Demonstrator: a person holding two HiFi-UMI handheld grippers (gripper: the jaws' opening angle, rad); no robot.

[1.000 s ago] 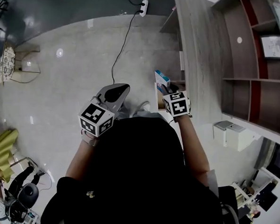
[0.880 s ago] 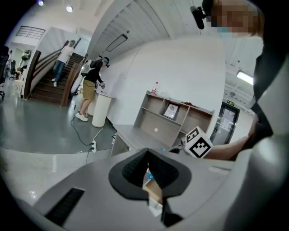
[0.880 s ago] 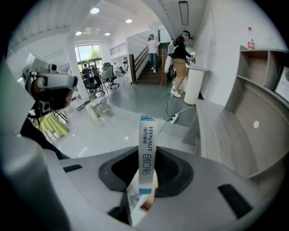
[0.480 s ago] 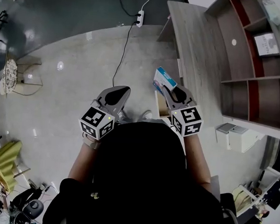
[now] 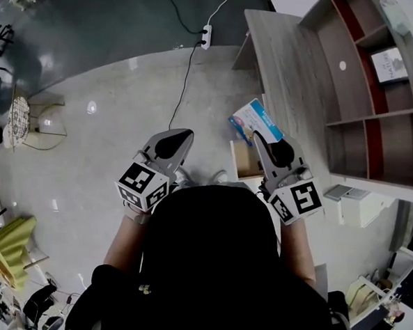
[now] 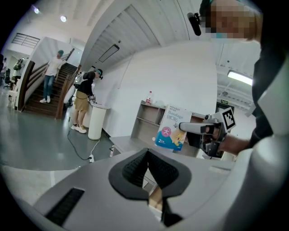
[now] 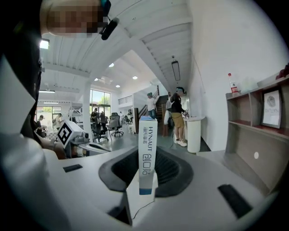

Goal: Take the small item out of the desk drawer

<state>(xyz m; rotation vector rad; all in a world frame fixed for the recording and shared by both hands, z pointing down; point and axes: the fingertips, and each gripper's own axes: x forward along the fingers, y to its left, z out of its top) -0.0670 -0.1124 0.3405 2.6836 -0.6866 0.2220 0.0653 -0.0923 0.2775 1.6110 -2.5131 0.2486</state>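
Observation:
My right gripper (image 5: 264, 138) is shut on a small blue-and-white bandage box (image 5: 256, 120), held in the air beside the desk (image 5: 289, 68) and above the open drawer (image 5: 243, 161). In the right gripper view the box (image 7: 147, 151) stands upright, edge-on, between the black pads of that gripper (image 7: 147, 169). The left gripper view shows the same box (image 6: 173, 128) with the right gripper (image 6: 198, 129) clamped on its side. My left gripper (image 5: 171, 145) hangs over the floor left of the drawer; it (image 6: 147, 159) is shut with nothing in it.
A shelf unit (image 5: 379, 88) sits on the desk's far side, and a white box (image 5: 354, 199) stands near its end. A power strip (image 5: 205, 35) and black cable (image 5: 180, 82) lie on the floor. People stand by a white bin (image 6: 95, 122) in the distance.
My right gripper has risen with the box, out of the drawer to about desk height, and tipped toward level. The left gripper has lifted slightly.

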